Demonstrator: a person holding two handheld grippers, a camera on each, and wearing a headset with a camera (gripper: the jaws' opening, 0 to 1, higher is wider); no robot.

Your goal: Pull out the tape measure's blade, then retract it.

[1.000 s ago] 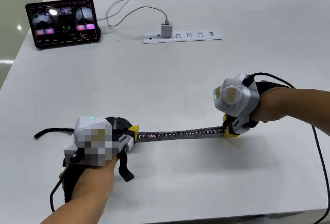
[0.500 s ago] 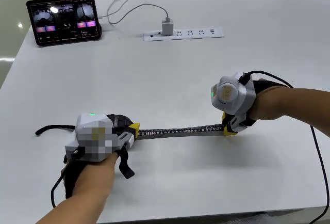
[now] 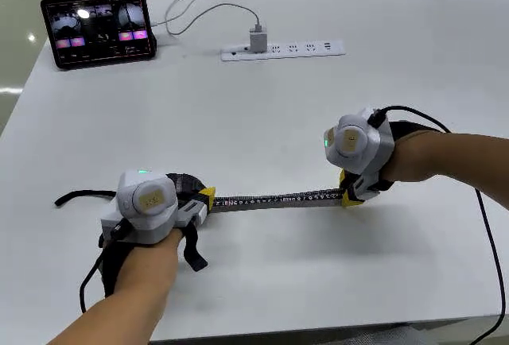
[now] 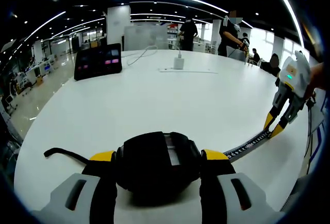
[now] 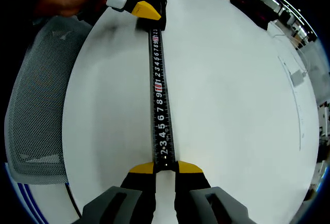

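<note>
**Tape measure at full draw, seen from the bench side.** The black tape measure case [image 4: 157, 171] sits on the white table [image 3: 262, 122] near the person's left hand. Its blade [image 5: 160, 105] runs flat along the tabletop to the right hand, printed scale facing up.

The left gripper [image 4: 158, 156] has its yellow-tipped jaws closed against both sides of the case and pins it in place. The right gripper [image 5: 165, 168] has its jaws drawn narrow on the free end of the blade, so the lowest numerals sit just above the tips.

**Change over the last second.** There has been very little. The exposed blade looks the same length, or at most a shade shorter, and the right gripper has drifted only slightly toward the case. Most of the apparent shift comes from the headset camera. The case has not slid.

**Reading.** The pull-out appears complete and the right hand is pausing or just starting back, so the retraction is still to be done. The blade should be fed back under control, because a sudden release could make it whip.

**Surroundings.** A black strap [image 3: 75, 197] trails from the left side. A tablet [image 3: 99, 29] and a power strip [image 3: 284, 49] with a plugged-in charger [image 3: 258, 42] lie at the far edge, well apart from the work. A mesh chair [image 5: 36, 105] stands beside the table.
</note>
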